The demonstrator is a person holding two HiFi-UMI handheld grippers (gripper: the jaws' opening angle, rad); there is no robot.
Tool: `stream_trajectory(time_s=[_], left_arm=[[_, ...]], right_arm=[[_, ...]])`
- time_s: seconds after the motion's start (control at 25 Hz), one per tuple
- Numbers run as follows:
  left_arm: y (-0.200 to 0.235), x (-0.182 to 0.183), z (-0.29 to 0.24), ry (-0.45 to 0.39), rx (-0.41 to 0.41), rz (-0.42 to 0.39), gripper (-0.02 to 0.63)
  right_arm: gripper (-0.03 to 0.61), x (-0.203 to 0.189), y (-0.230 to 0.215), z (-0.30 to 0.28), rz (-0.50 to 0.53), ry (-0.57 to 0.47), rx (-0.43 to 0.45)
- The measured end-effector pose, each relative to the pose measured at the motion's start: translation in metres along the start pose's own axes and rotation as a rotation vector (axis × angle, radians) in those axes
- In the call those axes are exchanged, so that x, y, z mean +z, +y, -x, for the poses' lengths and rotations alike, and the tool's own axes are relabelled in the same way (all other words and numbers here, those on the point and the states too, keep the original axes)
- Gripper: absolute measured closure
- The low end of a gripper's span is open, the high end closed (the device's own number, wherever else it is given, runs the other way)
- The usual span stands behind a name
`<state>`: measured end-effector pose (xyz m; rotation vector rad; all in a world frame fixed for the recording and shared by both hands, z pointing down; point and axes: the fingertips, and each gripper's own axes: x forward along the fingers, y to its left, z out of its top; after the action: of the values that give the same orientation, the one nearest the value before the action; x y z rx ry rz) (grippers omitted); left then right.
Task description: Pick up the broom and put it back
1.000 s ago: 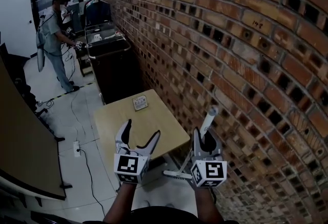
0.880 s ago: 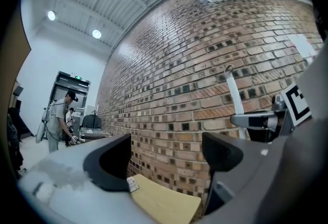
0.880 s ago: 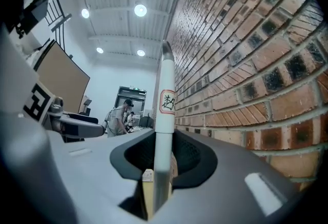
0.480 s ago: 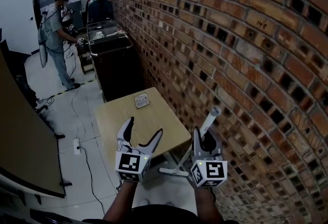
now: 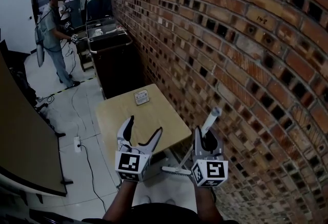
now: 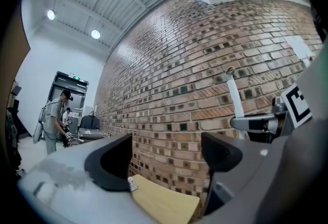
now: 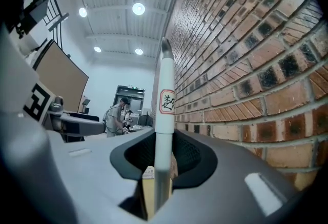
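Evidently the pick-up part is done and the putting-back is what is in hand: the right tool (image 5: 207, 141) is clenching the broom (image 5: 210, 121) low on its white handle (image 7: 165, 115), the jaws pressing on it from both sides. The handle is rising almost upright and tilting slightly toward the brick wall (image 5: 230, 38), just beside it but, as far as the head view is showing, not resting on it. The brush end is lying below the tool and is not clearly showing. The left tool (image 5: 143, 126) is hovering released over the near edge of the worktop (image 5: 154, 110); its jaws have just been closing a little, with nothing between them, and it is taking no part in the carrying. The broom's proper place is not showing itself in any view, so the next move is probably calling for carrying the broom on, upright, keeping the top end clear of the wall and the lower end clear of the worktop. The grip should be loosening only once the broom is standing or leaning steadily.
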<state>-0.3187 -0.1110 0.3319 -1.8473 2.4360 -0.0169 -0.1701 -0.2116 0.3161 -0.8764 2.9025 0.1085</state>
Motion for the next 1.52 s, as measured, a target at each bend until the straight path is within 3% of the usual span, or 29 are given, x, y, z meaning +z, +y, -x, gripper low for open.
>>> stream_trajectory(time_s=[0.64, 1.2, 1.52], left_arm=[[-0.026, -0.010, -0.014, 0.034, -0.084, 0.003, 0.187], [-0.104, -0.023, -0.046, 0.048, -0.278, 0.007, 0.187], [-0.165, -0.043, -0.061, 0.103, -0.428, 0.037, 0.187]], right_arm=[[0.483, -0.017, -0.020, 0.021, -0.015, 0.044, -0.069], [0.483, -0.050, -0.063, 0.062, -0.039, 0.122, -0.187], [0.483, -0.084, -0.099, 0.105, -0.054, 0.200, -0.323]])
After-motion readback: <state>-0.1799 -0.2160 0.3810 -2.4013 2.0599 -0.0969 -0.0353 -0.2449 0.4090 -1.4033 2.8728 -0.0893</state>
